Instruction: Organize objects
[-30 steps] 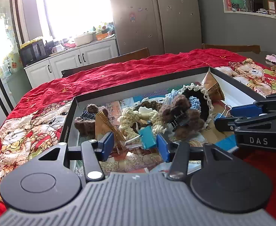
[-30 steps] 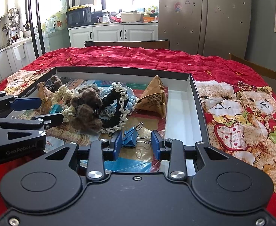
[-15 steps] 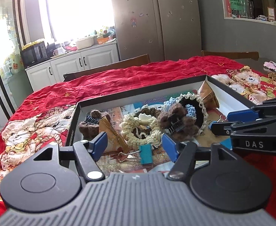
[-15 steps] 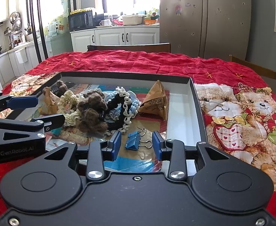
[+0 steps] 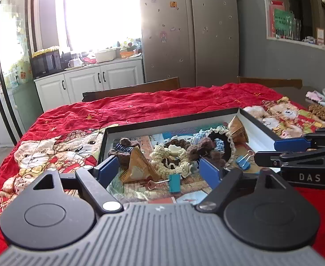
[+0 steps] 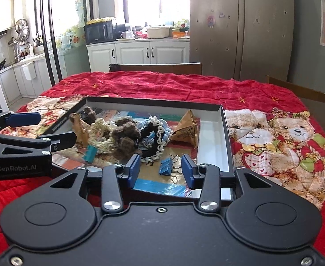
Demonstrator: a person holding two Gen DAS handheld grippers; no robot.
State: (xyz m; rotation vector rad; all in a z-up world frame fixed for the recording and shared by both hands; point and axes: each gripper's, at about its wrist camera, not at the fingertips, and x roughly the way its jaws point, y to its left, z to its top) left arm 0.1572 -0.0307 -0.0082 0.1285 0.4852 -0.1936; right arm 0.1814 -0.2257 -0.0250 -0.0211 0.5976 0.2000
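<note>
Right wrist view is showing the right hand-held gripper [image 6: 160,170] spread wide, hovering low over the tray [image 6: 226,133]; risk is nudging the blue binder clip [image 6: 165,166] lying between its fingers, or snagging yarn scrunchies [image 6: 127,137]. Left hand-held gripper [image 5: 160,168], also spread and empty, is hanging just before the teal binder clip [image 5: 174,182].

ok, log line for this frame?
left claw: open, empty | right claw: open, over blue binder clip | tray: items unsorted
</note>
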